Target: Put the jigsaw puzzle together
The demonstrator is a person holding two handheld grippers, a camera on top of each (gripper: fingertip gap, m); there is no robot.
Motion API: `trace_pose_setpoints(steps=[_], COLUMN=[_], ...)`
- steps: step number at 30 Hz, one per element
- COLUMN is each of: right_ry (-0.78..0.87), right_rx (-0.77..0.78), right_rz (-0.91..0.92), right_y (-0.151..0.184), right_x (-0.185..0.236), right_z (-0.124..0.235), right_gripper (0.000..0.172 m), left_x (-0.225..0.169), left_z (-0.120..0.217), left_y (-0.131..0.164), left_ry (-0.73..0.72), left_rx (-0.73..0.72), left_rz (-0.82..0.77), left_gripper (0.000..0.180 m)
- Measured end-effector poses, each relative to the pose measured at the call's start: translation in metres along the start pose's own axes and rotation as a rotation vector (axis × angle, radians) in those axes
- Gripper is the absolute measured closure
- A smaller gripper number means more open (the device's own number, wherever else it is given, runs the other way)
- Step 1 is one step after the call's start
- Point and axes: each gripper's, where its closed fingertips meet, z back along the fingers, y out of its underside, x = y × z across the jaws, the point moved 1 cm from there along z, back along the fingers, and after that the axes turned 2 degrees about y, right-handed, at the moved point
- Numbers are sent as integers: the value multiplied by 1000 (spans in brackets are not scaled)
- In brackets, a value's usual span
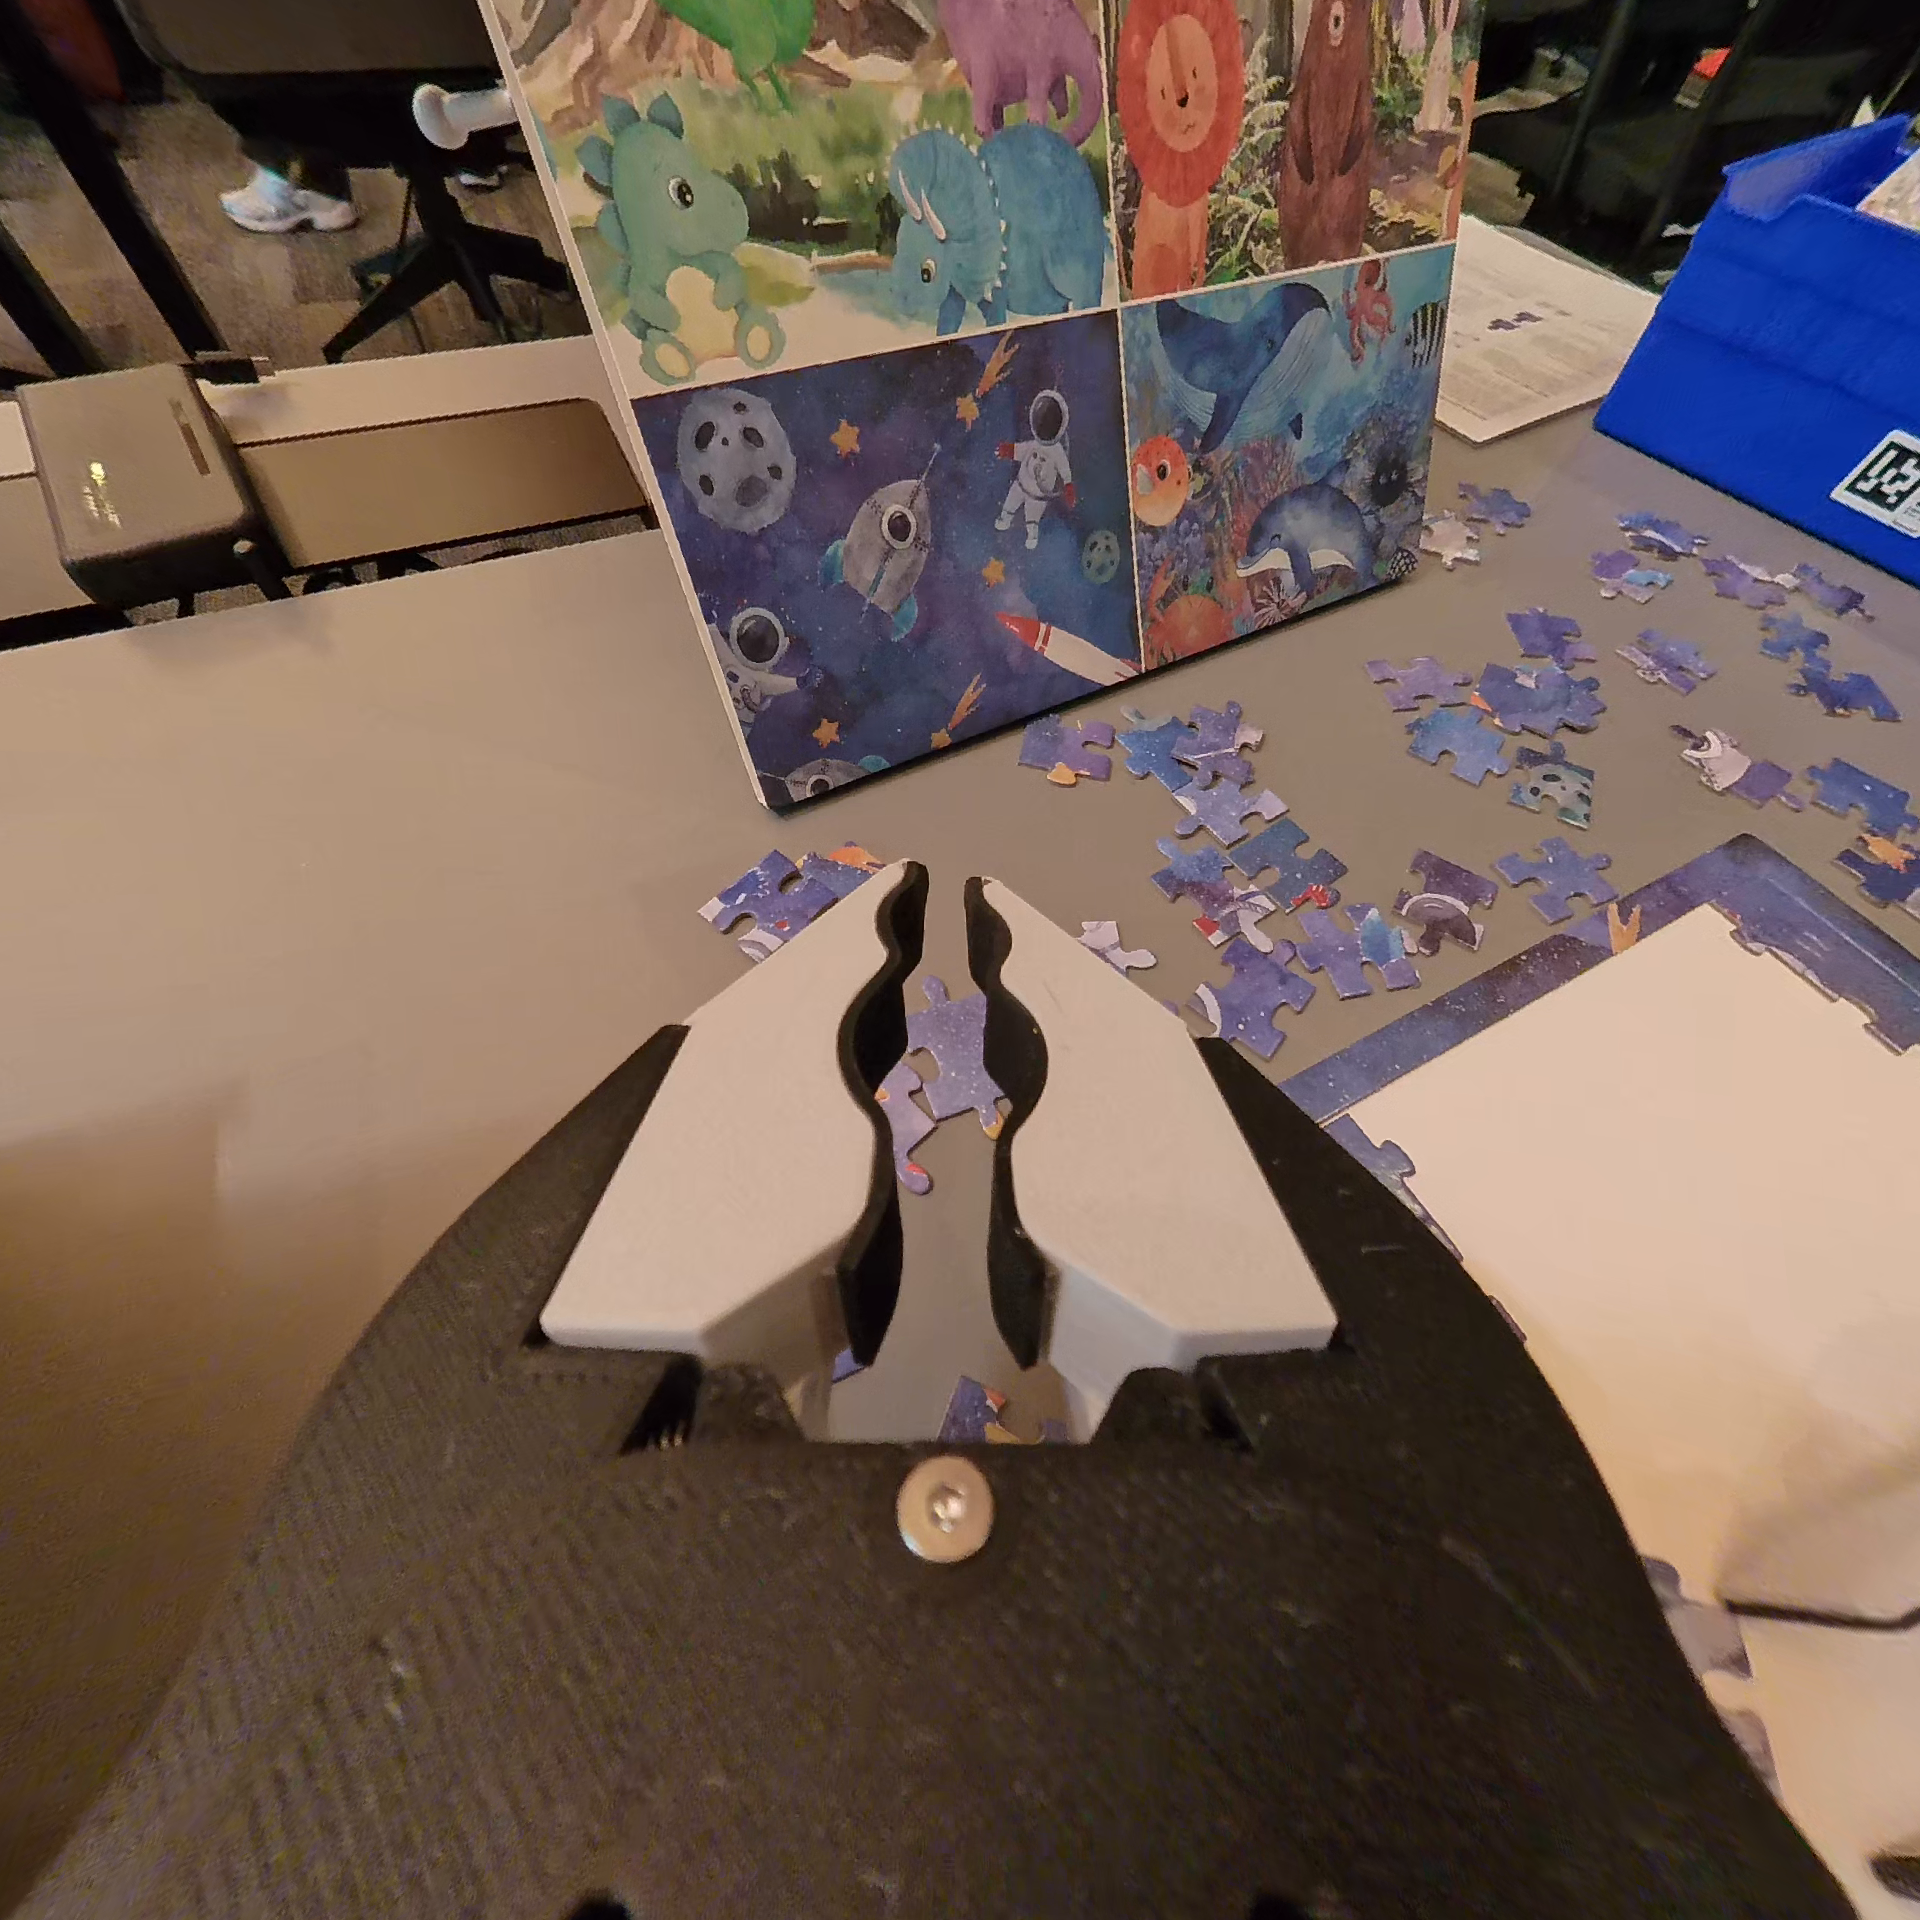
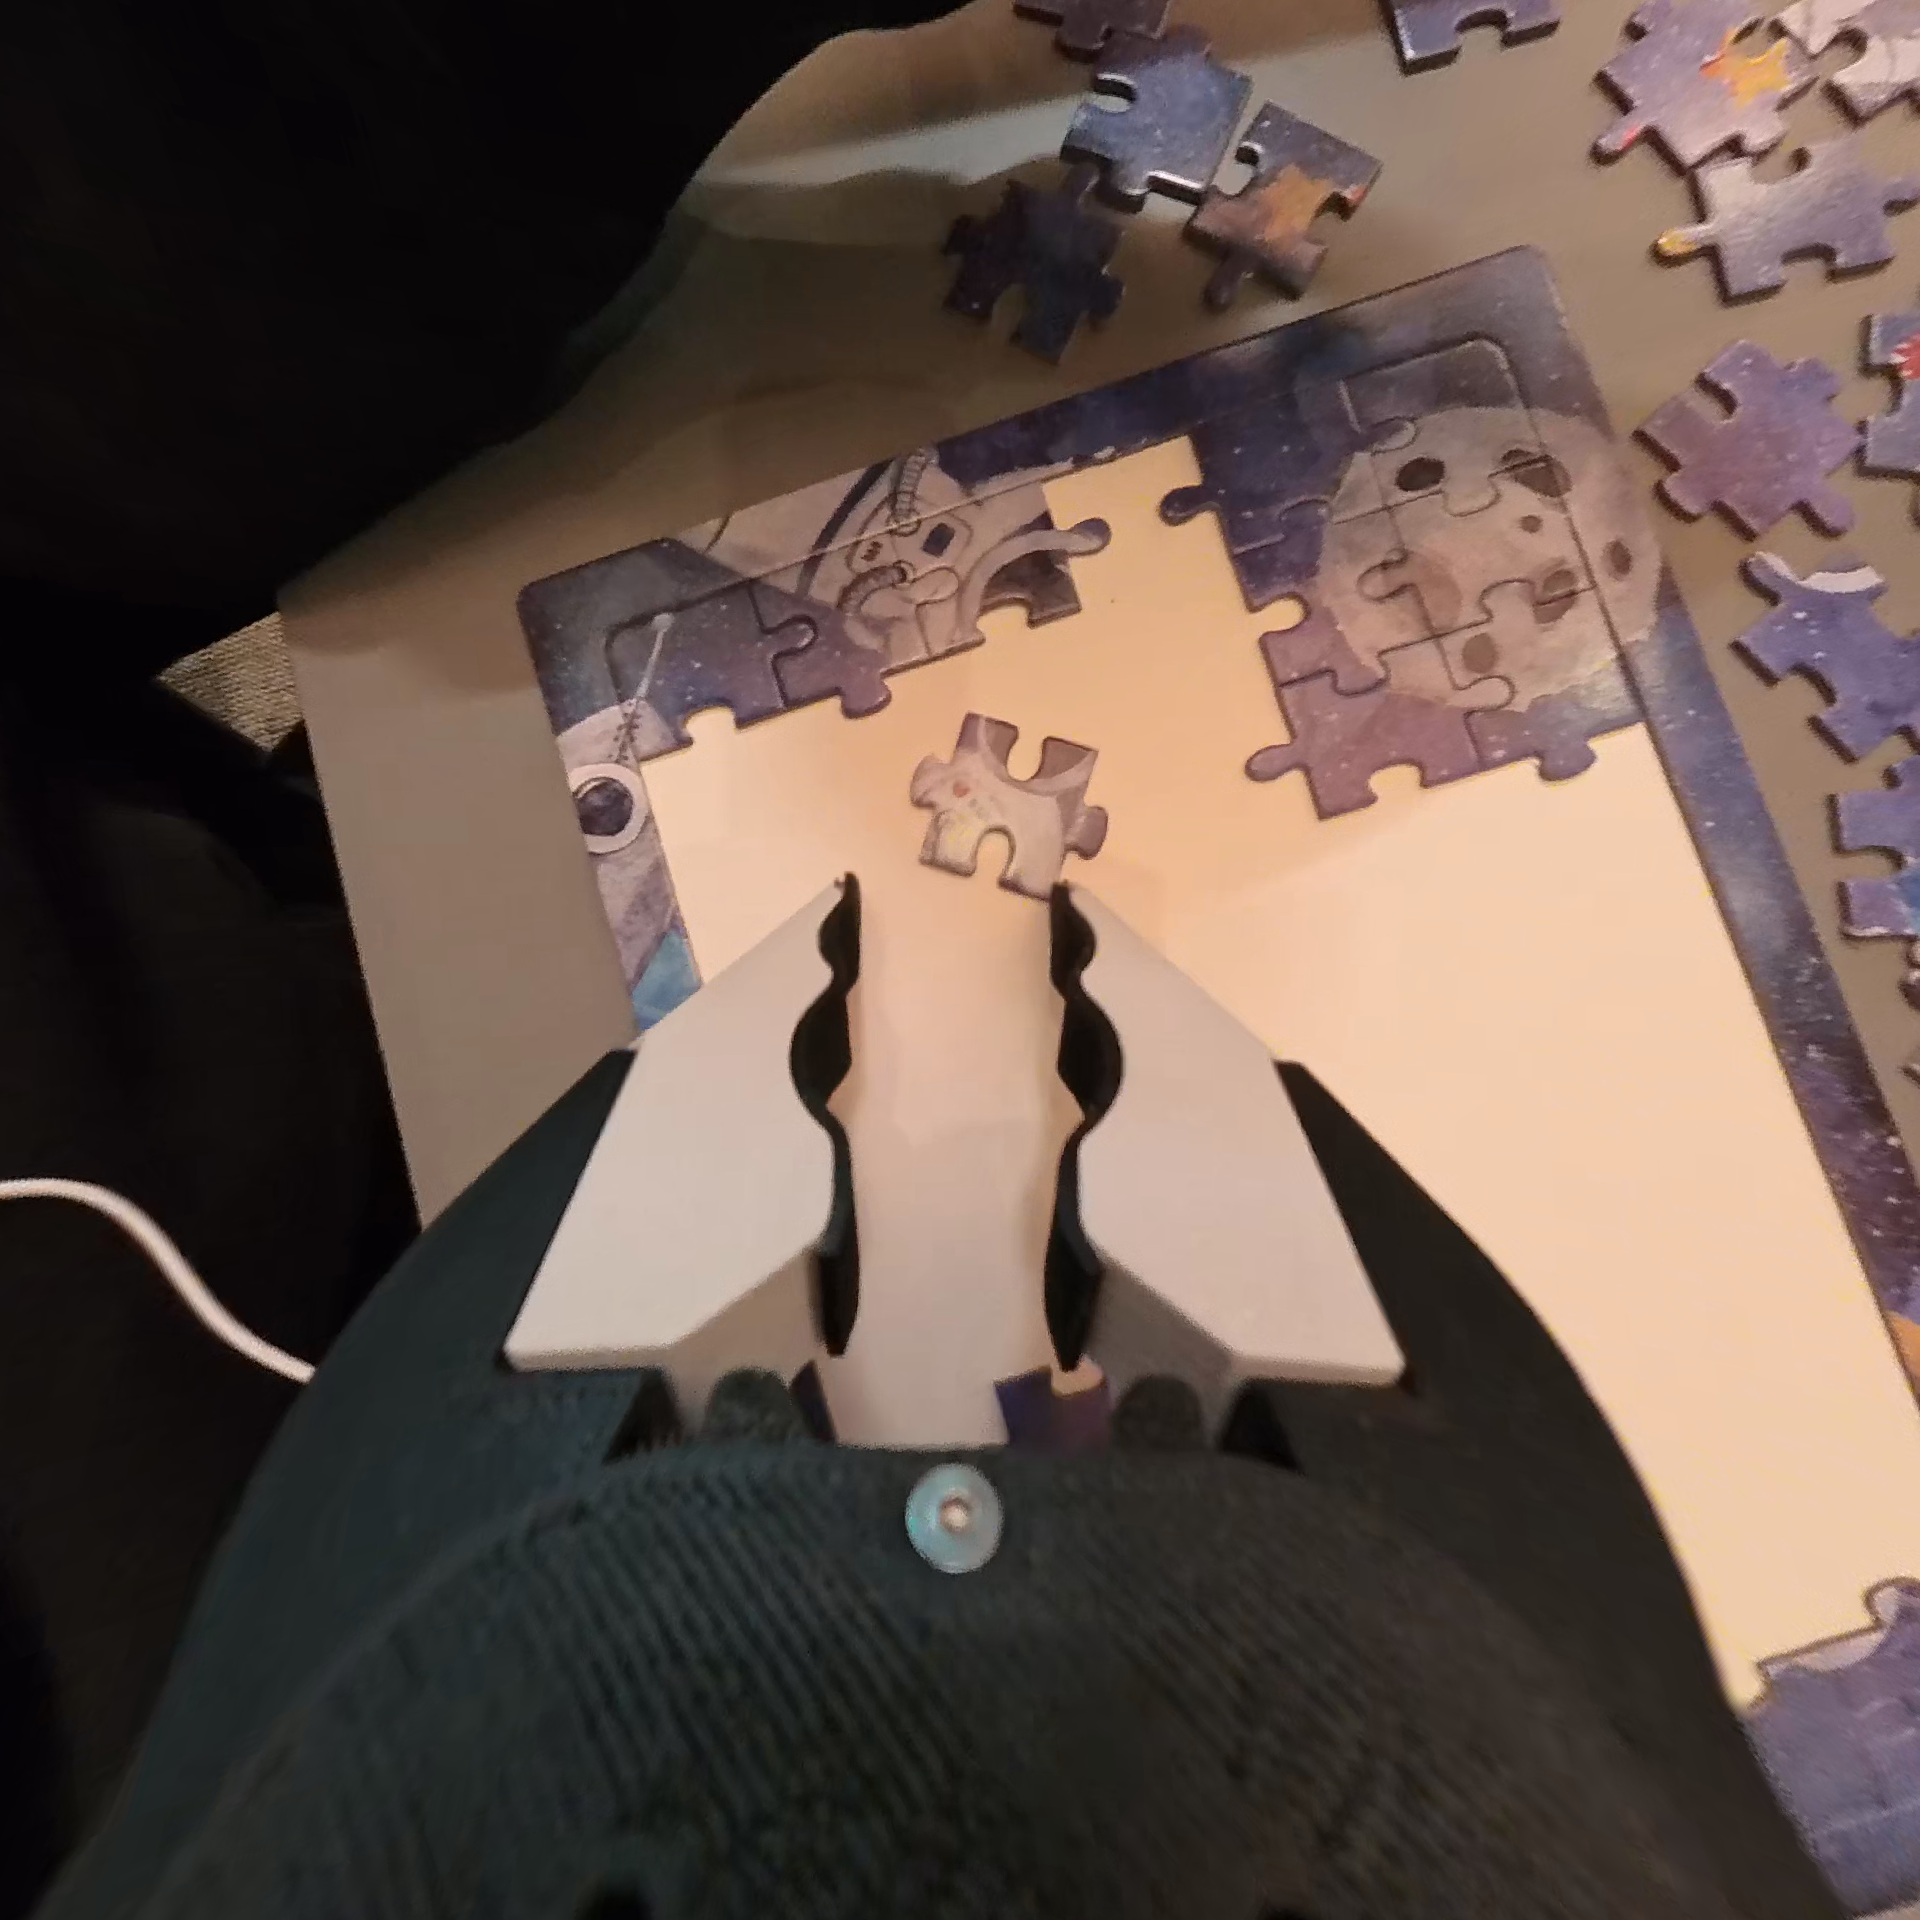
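Note:
My left gripper (image 1: 948, 883) hovers over the grey table (image 1: 364, 883) with its fingers nearly together. A narrow gap shows at the tips and nothing is in it. A purple puzzle piece (image 1: 956, 1049) lies on the table below the fingers. My right gripper (image 2: 954, 888) is open and empty over the cream inside of the puzzle board (image 2: 1704, 727). A loose grey-white puzzle piece (image 2: 1003, 805) lies on the board just ahead of the right fingertip (image 2: 1062, 914). Joined pieces fill the board's far left corner (image 2: 831, 634) and far right corner (image 2: 1455, 582).
A picture box (image 1: 935, 468) stands upright on the table ahead of the left gripper. Several loose purple pieces (image 1: 1278, 862) are scattered to its right and beyond the board (image 2: 1164, 135). A blue bin (image 1: 1787, 343) and a paper sheet (image 1: 1527, 332) are far right.

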Motion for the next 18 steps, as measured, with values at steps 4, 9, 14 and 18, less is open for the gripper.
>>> trace_pose_setpoints(steps=[4, 9, 14, 18], right_ry=[-26, -9, -44, -120], right_rx=[-15, -124, -99, -53], right_rz=[8, 3, 2, -8], right_y=[-2, -16, -7, 4], right_x=[4, -5, -3, 7], right_z=[2, -1, -4, 5], right_gripper=[141, 131, 129, 134], left_x=[0, -1, 0, 0], left_z=[0, 0, 0, 0], left_y=[0, 0, 0, 1], left_ry=[2, 4, 3, 5], left_rx=[0, 1, 1, 2], left_rz=[1, 1, 4, 3], left_gripper=[175, 175, 175, 174])
